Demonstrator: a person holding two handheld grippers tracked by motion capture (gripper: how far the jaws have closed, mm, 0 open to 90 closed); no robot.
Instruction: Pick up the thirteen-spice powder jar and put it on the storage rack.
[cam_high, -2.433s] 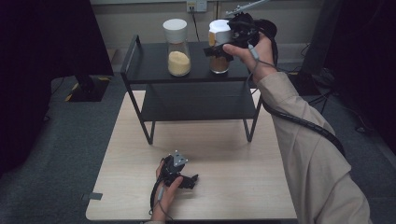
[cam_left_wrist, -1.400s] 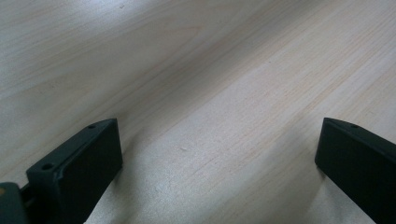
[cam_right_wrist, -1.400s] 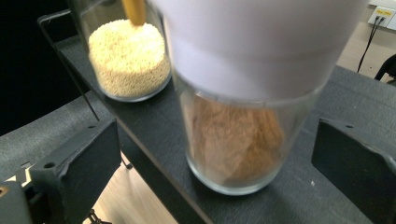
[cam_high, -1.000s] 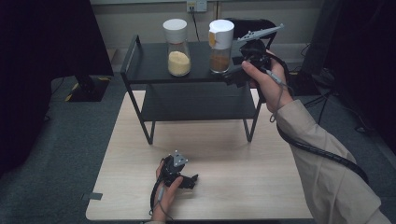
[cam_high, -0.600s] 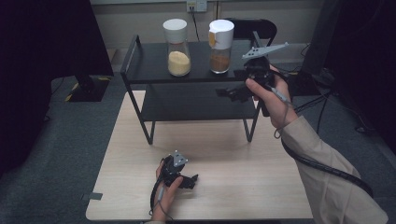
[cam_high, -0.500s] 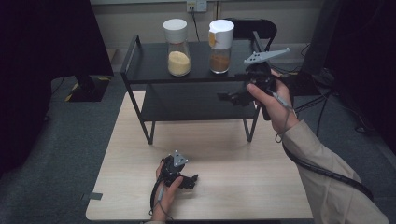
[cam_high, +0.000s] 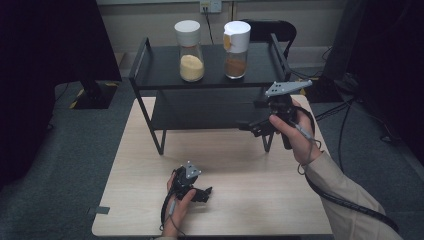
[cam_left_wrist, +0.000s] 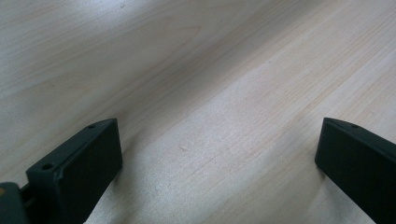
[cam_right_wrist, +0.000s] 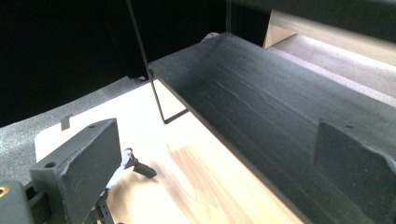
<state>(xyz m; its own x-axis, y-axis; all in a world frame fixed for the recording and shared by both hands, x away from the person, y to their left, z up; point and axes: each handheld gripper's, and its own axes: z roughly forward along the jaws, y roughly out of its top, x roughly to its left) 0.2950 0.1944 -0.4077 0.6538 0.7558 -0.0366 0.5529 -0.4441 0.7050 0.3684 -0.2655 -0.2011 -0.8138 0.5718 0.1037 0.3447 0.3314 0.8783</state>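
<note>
Black rack (cam_high: 165, 75) carries two white-capped jars (cam_high: 190, 50); both the left gripper (cam_high: 200, 192) and right gripper (cam_high: 252, 125) gape wide, empty.

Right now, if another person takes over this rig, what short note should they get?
Right gripper: open, holding nothing, in front of the rack's lower shelf.
Left gripper: open, holding nothing, low over the table.
Brown-powder jar and yellow-powder jar: upright side by side on the rack's top shelf.
Done: both jars are on the top shelf.
Left: nothing obvious; the table holds no other jar.
</note>
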